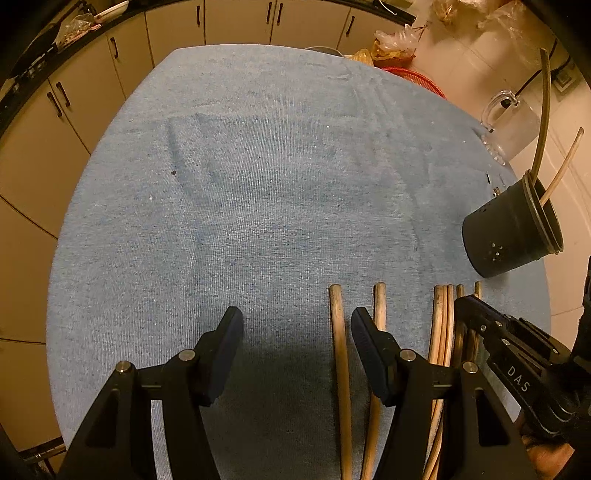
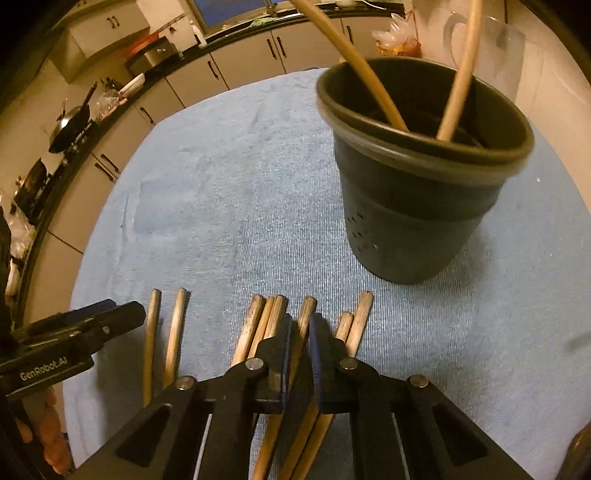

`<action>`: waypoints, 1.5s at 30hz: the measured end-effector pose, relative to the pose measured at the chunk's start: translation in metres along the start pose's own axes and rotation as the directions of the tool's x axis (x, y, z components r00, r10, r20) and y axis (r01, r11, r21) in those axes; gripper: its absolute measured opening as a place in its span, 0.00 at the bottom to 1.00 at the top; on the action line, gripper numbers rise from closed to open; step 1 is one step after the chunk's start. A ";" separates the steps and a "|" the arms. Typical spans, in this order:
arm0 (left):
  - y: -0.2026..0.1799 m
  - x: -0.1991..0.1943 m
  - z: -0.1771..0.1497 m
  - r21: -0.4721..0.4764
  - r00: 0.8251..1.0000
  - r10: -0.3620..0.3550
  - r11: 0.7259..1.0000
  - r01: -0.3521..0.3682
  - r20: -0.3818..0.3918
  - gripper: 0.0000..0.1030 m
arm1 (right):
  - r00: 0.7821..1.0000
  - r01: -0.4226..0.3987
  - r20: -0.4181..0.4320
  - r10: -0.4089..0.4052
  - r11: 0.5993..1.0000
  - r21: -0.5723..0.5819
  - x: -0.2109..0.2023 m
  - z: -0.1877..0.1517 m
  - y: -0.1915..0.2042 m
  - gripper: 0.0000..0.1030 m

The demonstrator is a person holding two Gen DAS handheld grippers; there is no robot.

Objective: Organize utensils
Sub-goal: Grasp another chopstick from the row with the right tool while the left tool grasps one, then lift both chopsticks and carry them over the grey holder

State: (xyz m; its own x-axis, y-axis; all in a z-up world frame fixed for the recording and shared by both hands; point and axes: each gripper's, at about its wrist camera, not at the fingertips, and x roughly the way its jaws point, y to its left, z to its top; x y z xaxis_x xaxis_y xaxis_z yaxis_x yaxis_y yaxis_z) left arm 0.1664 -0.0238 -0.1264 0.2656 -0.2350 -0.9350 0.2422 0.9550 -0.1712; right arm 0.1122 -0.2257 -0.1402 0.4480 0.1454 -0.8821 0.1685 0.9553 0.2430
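While the left gripper (image 1: pixel 297 319) hovers wide open over the blue cloth (image 1: pixel 258 184) on the surface, the right gripper (image 2: pixel 301 328) is clamped on one chopstick (image 2: pixel 306 314) in the loose row of chopsticks (image 2: pixel 258 325) lying on the cloth. A dark cup (image 2: pixel 417 206) stands upright just beyond the row, holding two chopsticks (image 2: pixel 373 77) that lean out of it.

Cream cabinets (image 1: pixel 173 33) with dark handles line the far wall under a black counter (image 2: pixel 110 99). Warm, dim light fills the room. A pan (image 2: pixel 70 127) rests on that counter.
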 end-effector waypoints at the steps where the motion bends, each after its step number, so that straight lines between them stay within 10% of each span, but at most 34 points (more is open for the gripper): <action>1: 0.001 0.001 0.000 0.001 1.000 0.001 1.000 -0.001 0.000 0.60 | 1.000 0.004 -0.002 -0.004 1.000 -0.005 -0.001 0.000 0.002 0.11; 16: -0.027 0.007 0.018 0.023 0.999 0.023 0.999 -0.024 0.026 0.48 | 0.997 -0.051 0.059 0.050 0.999 0.017 -0.056 0.002 0.001 0.09; 20: -0.040 0.009 0.022 0.064 0.999 0.029 0.998 -0.030 0.021 0.29 | 0.995 -0.058 0.078 0.056 0.998 0.023 -0.073 -0.004 -0.008 0.09; 33: -0.080 0.025 0.014 0.121 1.000 -0.011 0.993 0.014 -0.028 0.27 | 0.992 -0.064 0.113 0.060 0.997 0.030 -0.103 -0.012 -0.014 0.09; 37: -0.094 0.034 0.007 0.169 1.000 0.000 0.986 0.004 -0.027 0.07 | 0.989 -0.061 0.134 0.056 0.998 0.030 -0.114 -0.014 -0.017 0.09; 45: -0.100 0.002 0.002 0.141 0.992 -0.119 0.984 0.112 0.043 0.06 | 0.982 -0.069 0.175 0.064 0.997 0.023 -0.138 -0.014 -0.019 0.09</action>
State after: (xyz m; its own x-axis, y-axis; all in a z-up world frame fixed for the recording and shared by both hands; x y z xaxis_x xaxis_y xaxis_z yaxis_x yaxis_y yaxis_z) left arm 0.1447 -0.1196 -0.1101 0.2750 -0.3548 -0.8936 0.3999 0.8874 -0.2293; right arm 0.0345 -0.2605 -0.0291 0.6048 0.1586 -0.7804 0.1573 0.9369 0.3123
